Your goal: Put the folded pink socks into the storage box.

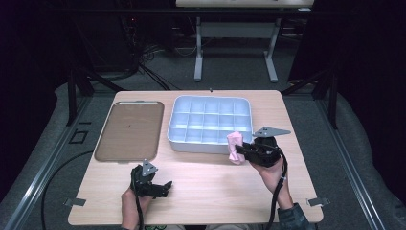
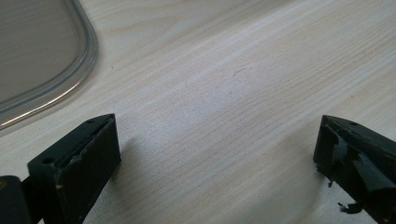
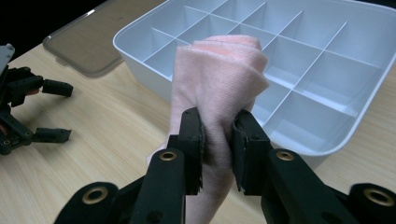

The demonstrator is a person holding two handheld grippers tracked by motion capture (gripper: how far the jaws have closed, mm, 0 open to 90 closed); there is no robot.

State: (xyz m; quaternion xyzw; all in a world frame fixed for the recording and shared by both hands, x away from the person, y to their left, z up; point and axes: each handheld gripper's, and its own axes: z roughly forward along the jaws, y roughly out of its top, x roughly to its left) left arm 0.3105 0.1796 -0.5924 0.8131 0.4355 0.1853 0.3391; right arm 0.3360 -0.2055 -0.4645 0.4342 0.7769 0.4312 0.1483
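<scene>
Evidently the right gripper (image 3: 218, 133) pinches the folded pink cloth (image 3: 219, 79) between its fingers just above the white divided tray's (image 1: 178, 139) near wall, ready to drop it in, while the left gripper (image 1: 165, 187) waits, fingers spread, over the worktop (image 1: 215, 191).

The left tongs (image 2: 217, 154) stand wide open, with one black jaw low on each side. Nothing sits between them, just the pale wooden counter (image 2: 224, 79). Up past the left jaw lies the rounded corner of a clear lid (image 2: 70, 70), flat on the counter.
</scene>
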